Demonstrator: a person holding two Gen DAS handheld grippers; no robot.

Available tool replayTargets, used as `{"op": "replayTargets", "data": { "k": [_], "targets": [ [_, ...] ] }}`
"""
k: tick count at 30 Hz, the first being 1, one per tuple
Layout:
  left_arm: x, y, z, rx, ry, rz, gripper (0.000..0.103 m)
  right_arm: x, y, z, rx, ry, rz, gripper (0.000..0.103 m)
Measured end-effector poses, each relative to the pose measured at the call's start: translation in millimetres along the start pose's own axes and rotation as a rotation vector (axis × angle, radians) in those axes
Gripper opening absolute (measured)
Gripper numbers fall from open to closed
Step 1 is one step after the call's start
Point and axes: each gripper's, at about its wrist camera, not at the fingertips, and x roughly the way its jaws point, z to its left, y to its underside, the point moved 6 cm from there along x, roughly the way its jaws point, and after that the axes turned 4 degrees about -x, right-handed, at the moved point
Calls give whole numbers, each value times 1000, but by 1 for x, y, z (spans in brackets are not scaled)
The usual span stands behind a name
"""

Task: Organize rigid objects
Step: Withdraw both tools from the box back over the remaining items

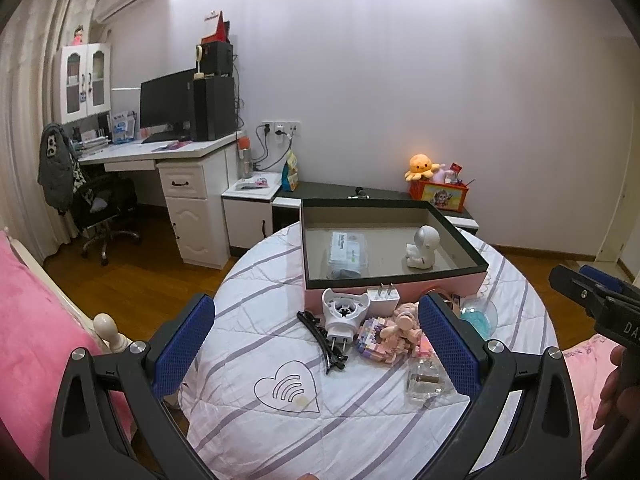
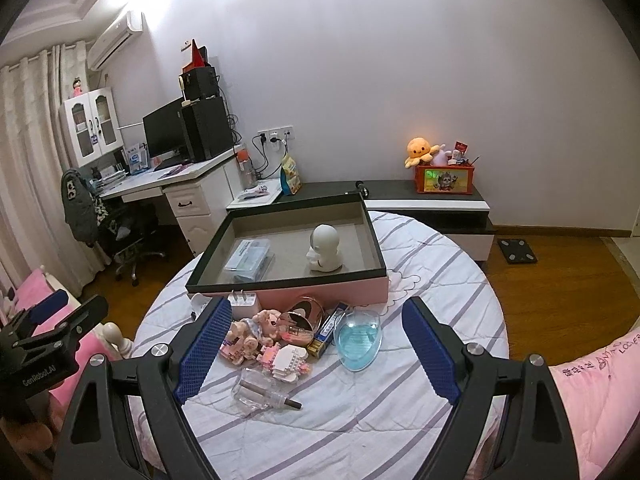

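A pink box with a black rim (image 1: 460, 236) (image 2: 376, 248) stands on the striped bedcover and holds a white round figurine (image 1: 422, 246) (image 2: 325, 249) and a clear packet (image 1: 347, 251) (image 2: 250, 258). In front of it lies a pile: white plug-in device (image 1: 342, 314), white charger (image 1: 384, 298) (image 2: 244, 302), black hair clips (image 1: 324, 338), pink block toys (image 1: 394, 332) (image 2: 260, 340), clear perfume bottle (image 1: 424, 382) (image 2: 262, 394), blue-tinted clear case (image 2: 358, 338), round mirror (image 2: 300, 320). My left gripper (image 1: 316, 344) and right gripper (image 2: 316, 352) are open and empty above the pile.
A low black-and-white cabinet (image 2: 440, 204) behind the bed carries an orange toy box with plush toys (image 2: 444, 174). A desk with monitor and office chair (image 1: 100, 208) stands at left. A bedpost knob (image 1: 106, 326) and pink bedding (image 2: 600, 400) flank the cover.
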Motion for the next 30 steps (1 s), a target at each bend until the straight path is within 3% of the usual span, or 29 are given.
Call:
{"op": "replayTargets", "data": {
  "k": [14,30],
  "targets": [
    [-3,0,0,0,0,-4,103,-4,0,4,-7,1,-2,88],
    [24,7,-3,-7,0,67,103,18,11,-7,5,21,61,88]
  ]
}}
